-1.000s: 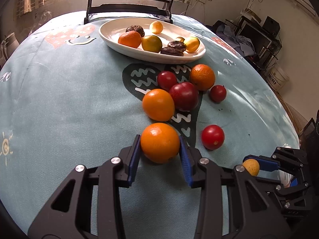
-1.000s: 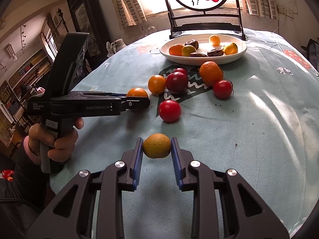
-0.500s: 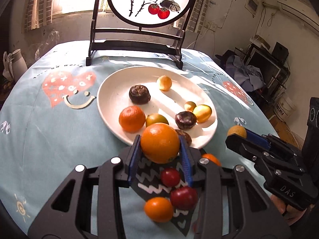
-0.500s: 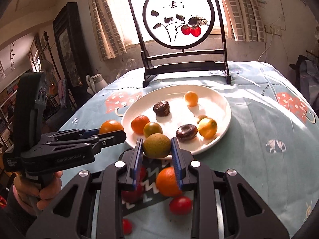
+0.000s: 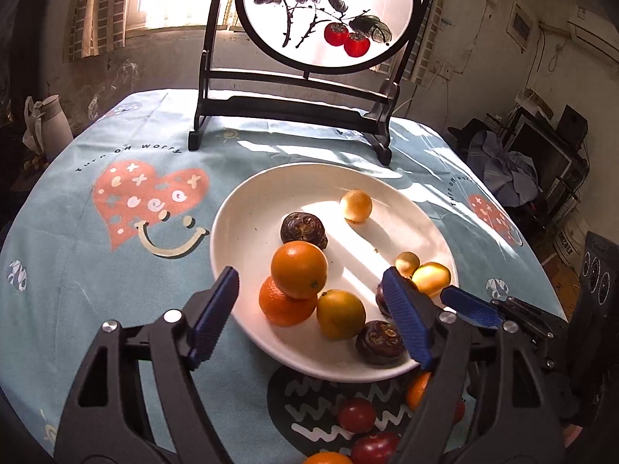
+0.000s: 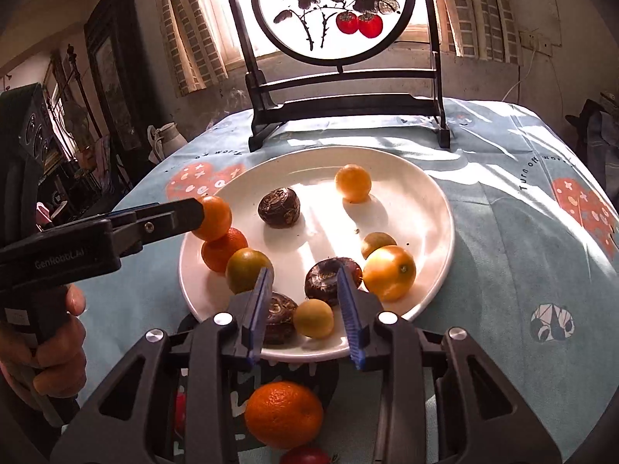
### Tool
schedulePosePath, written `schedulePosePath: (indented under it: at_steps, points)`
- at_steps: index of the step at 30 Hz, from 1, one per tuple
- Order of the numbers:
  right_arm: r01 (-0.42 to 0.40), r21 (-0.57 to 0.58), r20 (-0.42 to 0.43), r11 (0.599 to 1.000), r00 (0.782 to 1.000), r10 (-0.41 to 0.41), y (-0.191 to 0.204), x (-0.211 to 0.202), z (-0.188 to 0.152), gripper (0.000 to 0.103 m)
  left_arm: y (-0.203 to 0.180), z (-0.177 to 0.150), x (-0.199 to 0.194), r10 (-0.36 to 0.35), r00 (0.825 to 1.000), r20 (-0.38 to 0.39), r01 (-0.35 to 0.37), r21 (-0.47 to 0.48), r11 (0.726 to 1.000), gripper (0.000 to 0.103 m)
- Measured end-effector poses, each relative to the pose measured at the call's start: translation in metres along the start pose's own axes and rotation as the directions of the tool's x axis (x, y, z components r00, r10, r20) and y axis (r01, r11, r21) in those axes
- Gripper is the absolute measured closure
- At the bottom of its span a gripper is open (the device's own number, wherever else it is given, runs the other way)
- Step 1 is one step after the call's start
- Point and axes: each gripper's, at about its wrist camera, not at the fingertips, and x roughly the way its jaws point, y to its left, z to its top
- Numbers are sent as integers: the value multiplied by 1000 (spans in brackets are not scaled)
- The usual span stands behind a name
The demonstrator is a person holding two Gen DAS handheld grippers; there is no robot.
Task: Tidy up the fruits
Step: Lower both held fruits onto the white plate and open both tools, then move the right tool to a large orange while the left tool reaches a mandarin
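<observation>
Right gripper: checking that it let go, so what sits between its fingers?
A small yellow fruit lies on the white plate, untouched between the open fingers, in the right wrist view.

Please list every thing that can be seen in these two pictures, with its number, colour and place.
plate: one, white, middle of the table
oranges on plate: two, orange, left rim, one above the other
dark fruits: three, brown, on the plate
yellow fruits: five, yellow to greenish, on the plate
oranges on cloth: two, orange, in front of the plate
red fruits: at least two, red, in front of the plate
tablecloth: one, light blue, covers the table
painted screen: one, white in a black stand, far edge of the table
jug: one, white, beyond the table
left gripper: black and blue, open, over the plate
right gripper: black and blue, open, over the near rim
</observation>
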Motion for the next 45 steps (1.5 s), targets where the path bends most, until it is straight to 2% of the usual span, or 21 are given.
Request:
schedulePosePath:
  at_steps: [1,2,5,8,11,14,18,21,22,23,24,25,37,38,41,43,45]
  points:
    - [-6,-4,4,1000,1000,6,2,-7,-3,67,1,-4,-9,3,1000,21,-3,-1,1000,10]
    - [-18,-6,5,1000,1000,18,4,-13,-8,67,2,-9,-16,8,999,37,-8,-4,1000,9]
    - [-43,-22,-3,999,999,43,10,-29,-28,67,8,-31,-29,37,999,39,-36,-25,999,8]
    - [-12,-46,-16,999,1000,11,16,-40,-48,67,18,-53,-33,91,996,4,-90,-42,995,8]
    - [-12,-52,-22,999,1000,11,19,-47,-58,67,29,-66,-40,93,996,-9,-94,-79,992,7]
    - [-7,-58,-40,998,999,4,20,-46,-62,67,38,-74,-45,94,996,-12,-94,-112,989,6]
    - [16,-72,-83,997,996,-22,20,-33,-65,67,42,-79,-47,115,993,-20,-117,-111,987,6]
    - [23,-78,-98,997,995,-30,20,-28,-67,65,40,-80,-48,93,995,-22,-95,-106,990,6]
    - [24,-83,-101,996,994,-33,21,-27,-67,63,39,-80,-49,93,995,-20,-95,-97,991,6]
    - [27,-87,-105,996,994,-36,21,-26,-68,57,37,-80,-50,98,995,-16,-99,-87,991,6]
    - [35,-86,-105,996,994,-44,21,-24,-68,47,34,-80,-51,103,995,-12,-104,-77,992,6]
    - [45,-84,-100,995,994,-54,21,-24,-68,43,33,-80,-52,106,994,-8,-106,-68,992,6]
    - [90,-134,-98,987,990,-104,24,-6,-63,43,27,-80,-56,117,993,6,-117,-33,993,6]
    - [91,-139,-102,986,989,-105,25,-4,-63,45,28,-80,-56,115,993,4,-115,-36,993,6]
    - [71,-140,-130,988,987,-90,25,2,-64,58,29,-80,-56,116,993,4,-116,-38,993,6]
    - [77,-136,-122,988,988,-94,24,0,-64,59,30,-80,-55,103,995,-8,-103,-37,994,6]
    - [75,-107,-97,991,992,-86,20,-7,-63,60,29,-80,-54,53,998,-35,-54,-12,998,6]
